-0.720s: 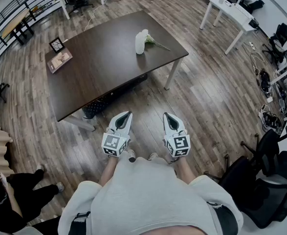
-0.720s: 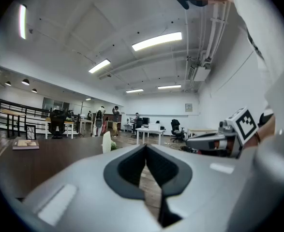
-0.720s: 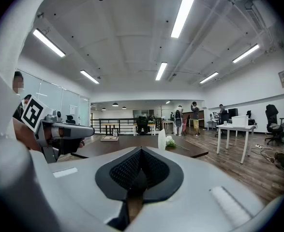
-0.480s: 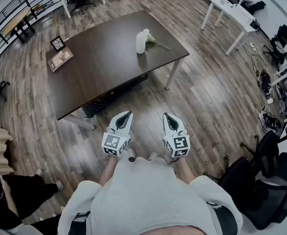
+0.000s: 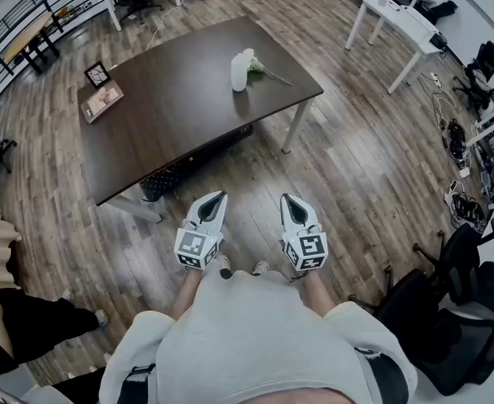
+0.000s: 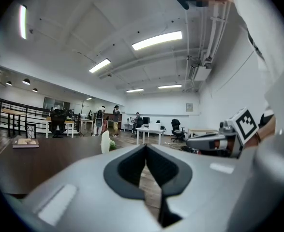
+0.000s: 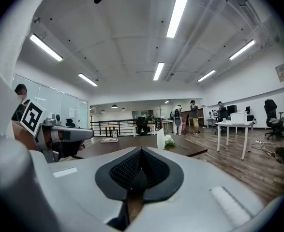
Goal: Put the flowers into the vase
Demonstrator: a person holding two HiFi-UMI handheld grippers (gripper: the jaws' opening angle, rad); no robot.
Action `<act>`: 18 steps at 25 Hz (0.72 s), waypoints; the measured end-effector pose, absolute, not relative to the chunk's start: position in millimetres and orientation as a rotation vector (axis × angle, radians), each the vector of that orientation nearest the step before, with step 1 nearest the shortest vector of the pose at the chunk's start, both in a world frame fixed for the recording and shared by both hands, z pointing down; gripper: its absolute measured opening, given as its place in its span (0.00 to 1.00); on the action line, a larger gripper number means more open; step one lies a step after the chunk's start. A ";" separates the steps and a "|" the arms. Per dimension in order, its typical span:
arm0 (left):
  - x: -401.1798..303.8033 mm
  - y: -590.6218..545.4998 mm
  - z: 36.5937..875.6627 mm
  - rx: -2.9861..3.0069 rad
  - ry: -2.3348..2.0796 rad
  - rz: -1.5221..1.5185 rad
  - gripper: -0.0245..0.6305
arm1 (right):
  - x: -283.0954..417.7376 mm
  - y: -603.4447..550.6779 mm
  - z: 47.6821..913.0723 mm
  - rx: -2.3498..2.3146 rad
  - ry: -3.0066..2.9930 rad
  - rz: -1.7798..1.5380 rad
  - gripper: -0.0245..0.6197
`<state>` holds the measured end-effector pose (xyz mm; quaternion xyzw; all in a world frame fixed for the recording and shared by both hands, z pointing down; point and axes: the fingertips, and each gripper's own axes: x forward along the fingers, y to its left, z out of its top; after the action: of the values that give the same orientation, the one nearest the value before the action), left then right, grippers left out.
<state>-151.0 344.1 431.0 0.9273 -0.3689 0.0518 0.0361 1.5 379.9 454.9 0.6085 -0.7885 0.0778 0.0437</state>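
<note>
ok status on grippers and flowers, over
Both shut and empty: left gripper, right gripper, short of the table. On it, flowers lie beside the vase, not in. Nothing seen in the way.

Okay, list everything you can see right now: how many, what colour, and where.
table: one, dark brown, ahead
vase: one, white, table's far right part
flowers: count unclear, white and green, lying beside the vase
book: one, brownish, table's left end
frame: one, black, beside the book
desk: one, white, far right
chairs: several, black, near right
bystander: one, dark clothes, near left
left gripper: one, white, shut, empty
right gripper: one, white, shut, empty
</note>
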 end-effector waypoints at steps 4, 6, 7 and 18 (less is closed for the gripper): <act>-142.0 348.0 432.8 2.841 -1.139 0.162 0.05 | 12.0 386.5 456.8 1.865 -2.410 0.243 0.03; -135.4 349.3 433.5 2.839 -1.142 0.163 0.05 | 19.6 388.6 458.4 1.866 -2.405 0.248 0.03; -130.9 349.5 433.5 2.839 -1.143 0.163 0.05 | 24.2 388.9 459.1 1.863 -2.402 0.247 0.03; -79.3 356.2 443.1 2.826 -1.145 0.193 0.05 | 70.1 394.7 470.0 1.825 -2.406 0.239 0.03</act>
<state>-79.3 356.2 443.1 0.9242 -0.3742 0.0632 0.0430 70.1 394.7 470.0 0.6016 -0.7929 0.0789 0.0561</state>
